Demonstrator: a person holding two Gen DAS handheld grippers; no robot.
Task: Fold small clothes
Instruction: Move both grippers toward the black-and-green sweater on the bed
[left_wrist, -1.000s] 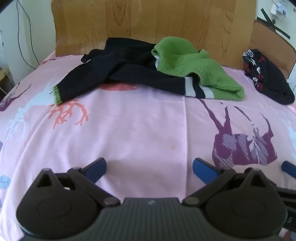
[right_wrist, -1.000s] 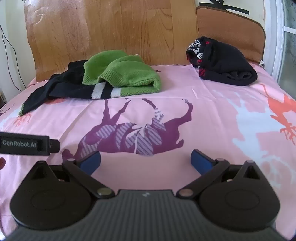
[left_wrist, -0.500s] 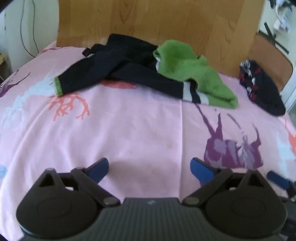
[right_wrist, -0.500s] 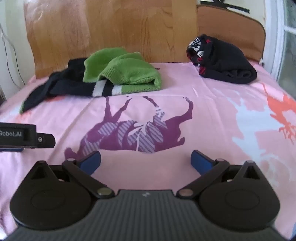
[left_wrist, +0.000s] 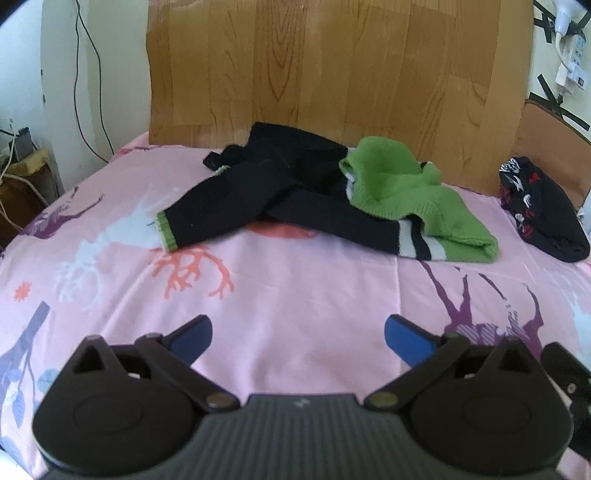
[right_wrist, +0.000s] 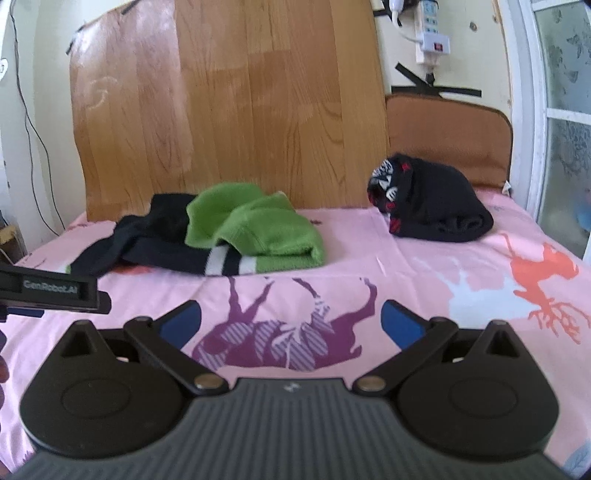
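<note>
Both grippers are hovering over the pink sheet (left_wrist: 295, 295), left gripper (left_wrist: 298, 334) and right gripper (right_wrist: 290, 319) spread wide, gripping nothing. Black-and-green sweater (left_wrist: 332, 195) is lying crumpled near the wooden headboard (left_wrist: 332, 66), folded black garment (right_wrist: 432, 201) sitting off to its right.

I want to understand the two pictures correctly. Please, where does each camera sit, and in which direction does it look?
Left wrist: on the left gripper, facing the green-black sweater; open blue fingers show.
Right wrist: on the right gripper, facing the headboard; open fingers show.
Shared: sweater, black bundle, pink sheet.
</note>
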